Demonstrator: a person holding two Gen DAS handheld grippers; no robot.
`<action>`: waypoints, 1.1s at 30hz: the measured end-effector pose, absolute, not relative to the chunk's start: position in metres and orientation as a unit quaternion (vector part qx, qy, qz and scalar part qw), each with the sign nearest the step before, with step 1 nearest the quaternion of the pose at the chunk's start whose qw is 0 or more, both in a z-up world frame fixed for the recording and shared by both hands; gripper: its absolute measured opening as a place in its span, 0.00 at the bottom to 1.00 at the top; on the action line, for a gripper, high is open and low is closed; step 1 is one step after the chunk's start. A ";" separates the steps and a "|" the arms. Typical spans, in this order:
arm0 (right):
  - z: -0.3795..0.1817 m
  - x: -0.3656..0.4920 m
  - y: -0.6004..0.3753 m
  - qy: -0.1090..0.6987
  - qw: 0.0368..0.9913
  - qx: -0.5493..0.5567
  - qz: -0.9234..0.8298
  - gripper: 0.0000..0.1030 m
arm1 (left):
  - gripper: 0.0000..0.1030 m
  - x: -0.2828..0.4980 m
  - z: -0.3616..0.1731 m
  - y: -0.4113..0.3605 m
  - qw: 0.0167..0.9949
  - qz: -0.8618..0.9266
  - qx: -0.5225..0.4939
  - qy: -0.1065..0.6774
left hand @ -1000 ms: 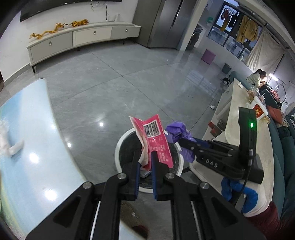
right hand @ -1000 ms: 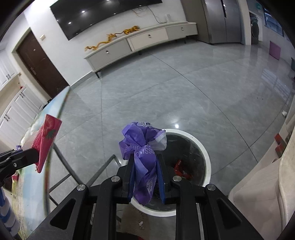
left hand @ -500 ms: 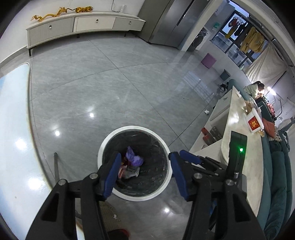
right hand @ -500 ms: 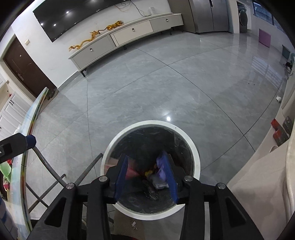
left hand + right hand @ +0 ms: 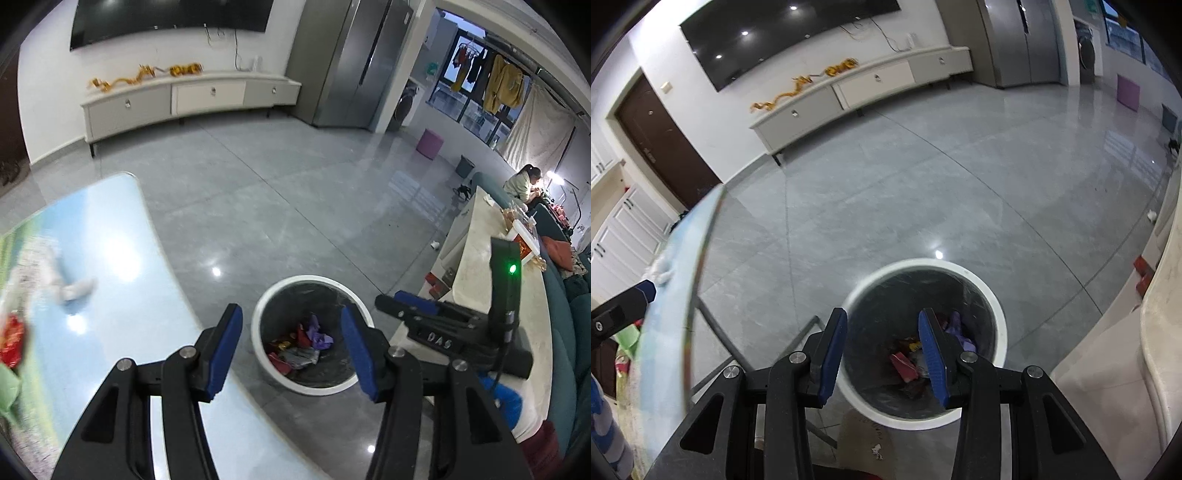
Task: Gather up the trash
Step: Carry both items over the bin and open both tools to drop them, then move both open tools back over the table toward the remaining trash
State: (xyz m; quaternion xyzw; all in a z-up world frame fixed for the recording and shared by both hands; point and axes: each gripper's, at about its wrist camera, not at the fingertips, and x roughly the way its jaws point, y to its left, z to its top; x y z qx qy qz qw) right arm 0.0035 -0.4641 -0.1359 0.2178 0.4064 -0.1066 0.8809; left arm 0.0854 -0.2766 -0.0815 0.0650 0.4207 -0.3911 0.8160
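- A living room with a glossy grey tiled floor [image 5: 258, 206], a long low cabinet [image 5: 184, 99] on the far wall and a dark screen above it.
- The task's things: collected trash sits in the bottom of the white-rimmed bin [image 5: 266, 306] on the floor, a purple crumpled bag [image 5: 319, 334] and red wrappers [image 5: 904, 365] among it. More litter lies on the pale blue glass worktop [image 5: 122, 295] beside the bin: a white crumpled tissue [image 5: 75, 290] mid-surface, and a red packet [image 5: 11, 341] and something green at the left edge.
- Handling, as a judgement: tissue and wrappers look light, soft and crushable, not fragile. A pinch across the bulk of the tissue, or on a raised fold of the packet, should hold; film may slip on the glass if pushed flat.
- The left gripper [image 5: 291, 345] hangs above the gap between worktop edge and bin, jaws spread wide and holding nothing.
- The right gripper [image 5: 882, 356] hangs over the bin, jaws likewise apart and empty; in the left view it shows at the side with a green light lit.
- Hard to make out: the worktop's left edge is motion-blurred, so the green object may be a bag or wrapper, not certain. The bin's lower pile is shadowed, and the right jaws hide part of it.
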 end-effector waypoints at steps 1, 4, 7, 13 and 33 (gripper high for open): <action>-0.130 0.004 -0.459 0.403 0.884 0.215 -0.104 0.37 | 0.52 0.083 -0.077 -0.267 0.820 -0.390 0.066 0.414; -0.110 0.004 -0.440 0.389 0.894 0.203 -0.092 0.37 | 0.52 0.078 -0.066 -0.239 0.830 -0.384 0.066 0.400; -0.091 0.007 -0.419 0.378 0.903 0.191 -0.078 0.37 | 0.52 0.075 -0.056 -0.206 0.840 -0.373 0.058 0.389; -0.060 0.016 -0.371 0.363 0.918 0.156 -0.043 0.37 | 0.53 0.074 -0.042 -0.133 0.865 -0.339 0.039 0.369; -0.052 0.081 -0.240 0.387 0.918 0.073 0.054 0.39 | 0.59 0.102 -0.089 0.081 0.900 -0.177 0.018 0.398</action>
